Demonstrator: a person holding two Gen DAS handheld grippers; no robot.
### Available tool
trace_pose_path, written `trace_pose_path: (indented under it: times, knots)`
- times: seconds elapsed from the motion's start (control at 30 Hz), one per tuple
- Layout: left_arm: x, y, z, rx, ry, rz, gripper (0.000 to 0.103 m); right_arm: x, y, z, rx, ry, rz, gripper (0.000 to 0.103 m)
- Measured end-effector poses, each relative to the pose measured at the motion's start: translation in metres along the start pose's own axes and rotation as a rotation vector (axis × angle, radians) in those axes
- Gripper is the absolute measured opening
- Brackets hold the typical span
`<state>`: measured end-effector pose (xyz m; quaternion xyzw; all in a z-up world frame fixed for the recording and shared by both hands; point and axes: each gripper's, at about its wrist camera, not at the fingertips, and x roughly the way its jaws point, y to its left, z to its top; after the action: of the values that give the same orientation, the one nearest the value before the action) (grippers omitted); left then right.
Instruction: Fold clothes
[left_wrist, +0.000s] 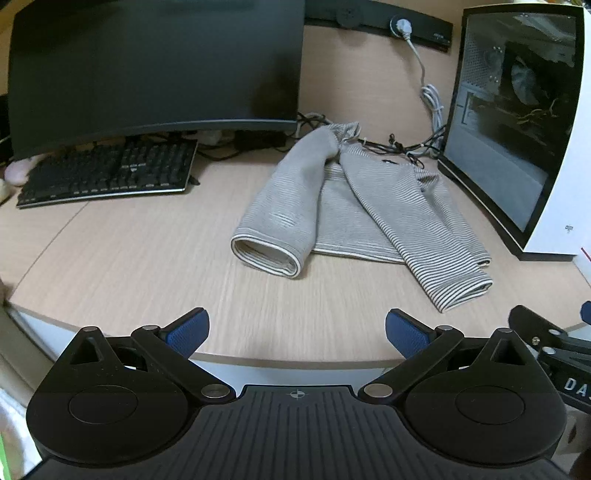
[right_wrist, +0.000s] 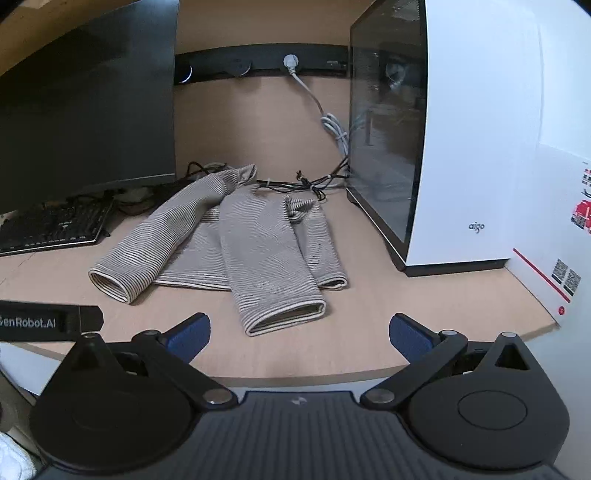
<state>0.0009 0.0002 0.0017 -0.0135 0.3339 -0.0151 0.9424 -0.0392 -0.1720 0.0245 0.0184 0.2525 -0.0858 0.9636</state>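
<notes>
Both the left gripper (left_wrist: 297, 332) and right gripper (right_wrist: 300, 336) hover wide open at the desk (left_wrist: 129, 258) edge — the striped sweater (left_wrist: 347, 206) lies mid-desk, sleeves folded in, so folding its body likely comes next.

Grey striped sweater (left_wrist: 343, 206) flat on desk, both sleeves folded forward over body.

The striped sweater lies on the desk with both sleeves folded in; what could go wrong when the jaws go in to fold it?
1. The collar end of the striped sweater lies close to the black cables; a lift there might snag them.
2. The computer case stands close beside it, so the right gripper could bump the glass.
3. The sleeves lie loose and may slide open.
</notes>
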Motion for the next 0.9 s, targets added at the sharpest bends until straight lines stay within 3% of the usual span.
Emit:
trace_pose_path:
  times: [0.13, 0.2, 0.3, 0.9]
  knots:
    - [-0.010, -0.006, -0.002, 0.017, -0.051, 0.012, 0.103, 0.003, 0.008, -0.003, -0.006, 0.025, -0.005, 0.103]
    - [-0.012, -0.008, 0.001, 0.016, -0.038, 0.005, 0.103, 0.010, 0.013, 0.000, 0.000, 0.054, 0.002, 0.103]
    - [-0.009, -0.006, 0.007, 0.018, -0.006, -0.010, 0.103, 0.001, 0.007, -0.005, 0.003, 0.022, 0.019, 0.103]
    - [-0.015, -0.020, 0.003, 0.038, -0.030, -0.016, 0.103, 0.004, -0.003, -0.006, 0.023, 0.016, 0.045, 0.103]
